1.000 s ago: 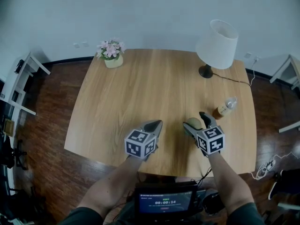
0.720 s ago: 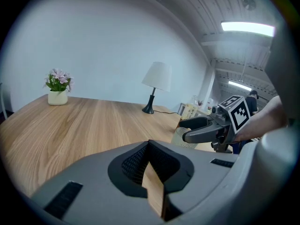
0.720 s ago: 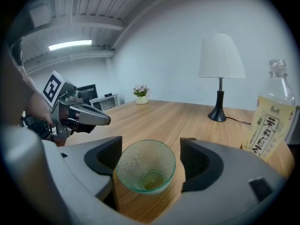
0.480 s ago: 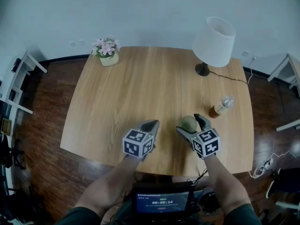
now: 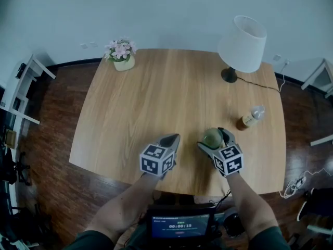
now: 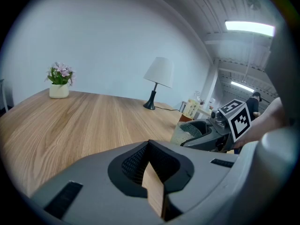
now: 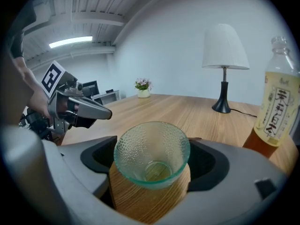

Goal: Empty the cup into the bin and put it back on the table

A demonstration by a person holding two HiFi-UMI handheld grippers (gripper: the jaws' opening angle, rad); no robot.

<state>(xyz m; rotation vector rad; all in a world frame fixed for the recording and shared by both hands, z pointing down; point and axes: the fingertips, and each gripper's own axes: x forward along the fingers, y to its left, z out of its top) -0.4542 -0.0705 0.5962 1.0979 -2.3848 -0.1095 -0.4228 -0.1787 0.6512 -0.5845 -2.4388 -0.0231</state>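
Cup [image 7: 152, 153] between just-opened, released jaws of right claw [image 5: 212, 138]; left claw [image 5: 173, 139] clenched, empty; Chinese-lettered bottle [image 7: 276, 107] beside.

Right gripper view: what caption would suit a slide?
Right gripper, jaws just opening, straddles a glass cup on the wooden table.

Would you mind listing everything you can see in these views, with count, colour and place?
table: one, light wood, centre
cup: one, clear greenish glass, upright near the table's front edge
bottle: one, clear with amber drink, right of the cup
lamp: one, white shade, dark base, far right corner
flower pot: one, cream, pink flowers, far left corner
cable: one, dark, from lamp toward right edge
screen: one, dark, below table's near edge
left gripper: one, grey, shut, empty, left of cup
right gripper: one, grey, jaws just opened wide, cup between them
forearms: two, behind the grippers
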